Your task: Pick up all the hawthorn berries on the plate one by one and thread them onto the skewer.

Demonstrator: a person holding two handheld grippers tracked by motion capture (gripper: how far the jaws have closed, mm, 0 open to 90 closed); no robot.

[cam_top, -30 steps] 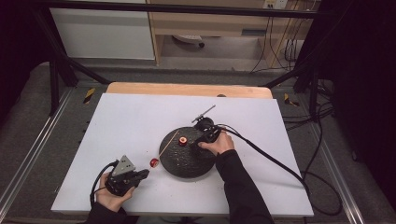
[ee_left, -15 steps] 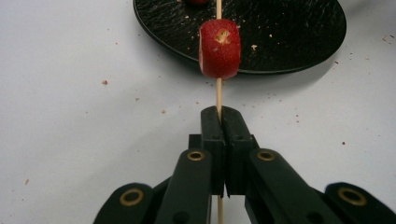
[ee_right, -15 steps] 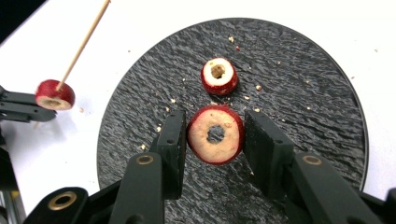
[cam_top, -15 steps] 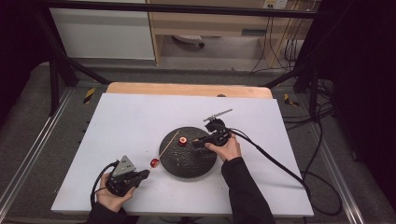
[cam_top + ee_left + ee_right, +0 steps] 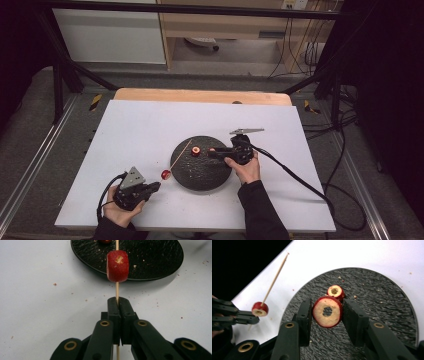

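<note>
Item: left tongs (image 5: 117,305) clamped shut on skewer (image 5: 116,291) above worktop (image 5: 140,125), one red ring (image 5: 117,266) threaded. Right tongs (image 5: 327,315) gripped cored slice (image 5: 327,311) over black plate (image 5: 387,305). Risk: misaligned hole could split slice or snap skewer

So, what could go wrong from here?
The right gripper grips a fruit slice by its rounded edges, so it may slip or crack. Its center hole is small; the skewer tip could miss it. The left gripper pinches the thin skewer near one end, so it may bend or swing.
</note>
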